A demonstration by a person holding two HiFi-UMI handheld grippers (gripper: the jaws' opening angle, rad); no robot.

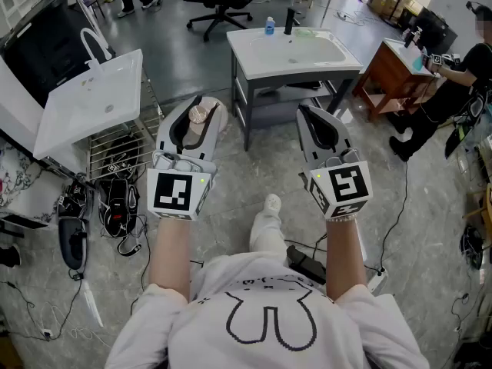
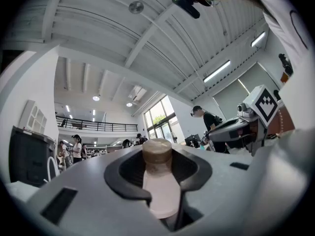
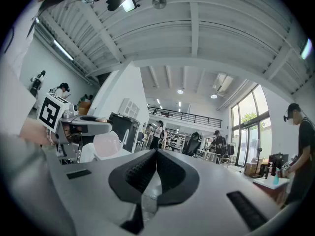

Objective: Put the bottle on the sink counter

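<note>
Head view: the white sink worktop (image 1: 247, 52) stands ahead, with a small blue bottle (image 1: 270, 26) and a dark tap (image 1: 290, 20) on its back edge. The bottle (image 1: 200, 116) is well apart from it, over the floor, pinched between the fingers of the left gripper (image 1: 204, 102). It is pale pink with a rounded tan cap, which points away from the person. The right gripper (image 1: 304, 112) has its fingers pressed together on nothing.
</note>
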